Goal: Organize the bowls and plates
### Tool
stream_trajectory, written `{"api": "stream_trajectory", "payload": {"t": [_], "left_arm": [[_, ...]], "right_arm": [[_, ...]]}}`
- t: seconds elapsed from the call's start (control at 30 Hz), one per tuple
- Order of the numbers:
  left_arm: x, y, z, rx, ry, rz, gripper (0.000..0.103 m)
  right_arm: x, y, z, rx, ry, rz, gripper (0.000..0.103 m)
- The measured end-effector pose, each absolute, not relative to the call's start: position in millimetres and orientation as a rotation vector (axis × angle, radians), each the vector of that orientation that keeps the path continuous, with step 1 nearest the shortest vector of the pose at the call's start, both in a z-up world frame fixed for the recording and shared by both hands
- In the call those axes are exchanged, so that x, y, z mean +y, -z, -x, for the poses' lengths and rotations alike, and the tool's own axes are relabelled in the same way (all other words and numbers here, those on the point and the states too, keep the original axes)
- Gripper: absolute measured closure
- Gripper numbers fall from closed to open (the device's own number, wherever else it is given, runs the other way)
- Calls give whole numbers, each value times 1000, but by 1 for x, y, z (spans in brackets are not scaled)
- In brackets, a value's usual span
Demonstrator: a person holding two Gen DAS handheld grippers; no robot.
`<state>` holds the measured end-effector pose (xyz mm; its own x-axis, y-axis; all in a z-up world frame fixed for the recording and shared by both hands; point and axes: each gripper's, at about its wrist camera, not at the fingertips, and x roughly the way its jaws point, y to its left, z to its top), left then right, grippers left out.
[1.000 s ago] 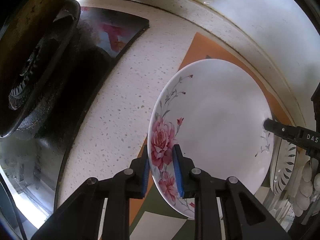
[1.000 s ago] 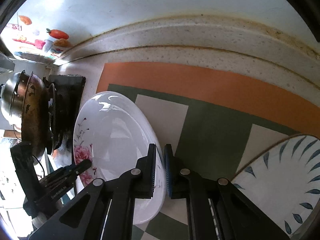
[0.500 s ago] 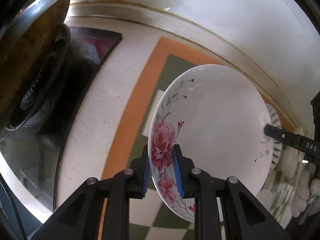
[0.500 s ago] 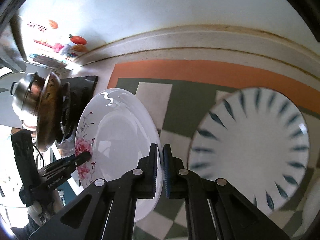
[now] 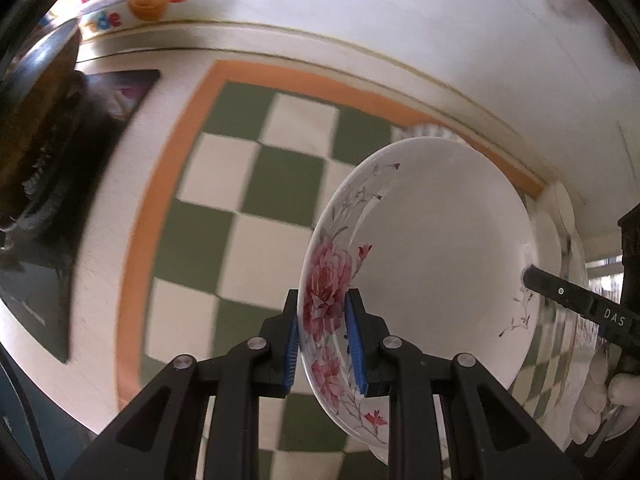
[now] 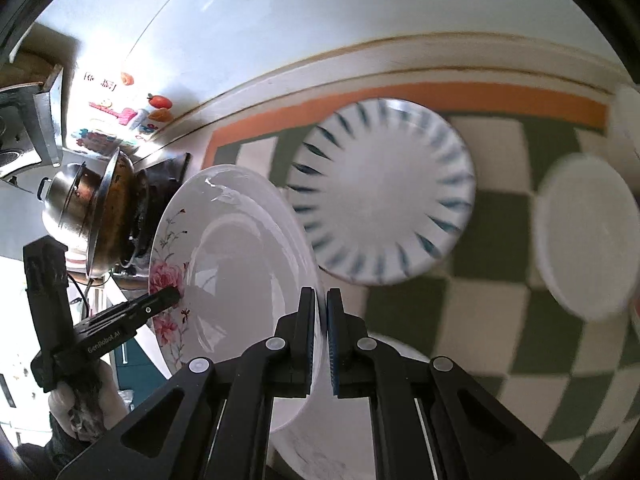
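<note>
Leftmost, beyond the left hand-held gripper (image 5: 322, 336) and off to its left, a dark pan (image 5: 38, 128) sits on a stove at the table's end; the right wrist view shows a steel pot (image 6: 66, 204) beside it, which the left view does not. The left hand-held gripper is nearly closed, its blue pads (image 5: 354, 340) pinching the rose-painted rim of the flowered plate (image 5: 436, 264). Directly across that plate, the right hand-held gripper (image 6: 322, 334) is shut on the opposite rim, with only the thin edge between its jaws. Held at two opposing points, the plate is clear of the checked mat (image 5: 248, 184) and tilted; this two-sided hold probably keeps a wide, smooth dish from swinging or slipping while it is carried.

Ahead and to the right of the right hand-held gripper, a striped plate (image 6: 384, 192) lies flat on the mat, likely the place where the carried plate is to be stacked. Farther right lies a plain white dish (image 6: 586, 236), blurred. In the left wrist view the carried plate hides nearly all of the striped plate, only a fluted edge (image 5: 430, 132) showing behind it. Each view also shows the other tool gripping the far rim, and a gloved hand (image 6: 82, 412) holding it.
</note>
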<state>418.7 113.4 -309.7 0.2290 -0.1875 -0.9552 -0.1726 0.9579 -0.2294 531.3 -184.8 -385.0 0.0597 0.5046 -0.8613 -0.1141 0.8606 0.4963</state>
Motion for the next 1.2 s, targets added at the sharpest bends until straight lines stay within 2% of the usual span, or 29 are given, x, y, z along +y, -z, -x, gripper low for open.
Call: {"api": "stream_trajectory", "payload": {"t": [0.3,0.57,1.07,1.2], "left_arm": [[50,333,-388,1441,81,250,84],[21,351,-369,1514,74,172,84],[3,364,-363,1549,20,108,82],[-5,369,-363,1548,15,91,82]], "right_arm": [[-258,401,-464,1480,-407,-372,95],[-282,433,-426,1541,-386,-398,95],[-279,451,-418,1615,-382,-343,95],[-276,452,-419,1634,-373,-324,92]]}}
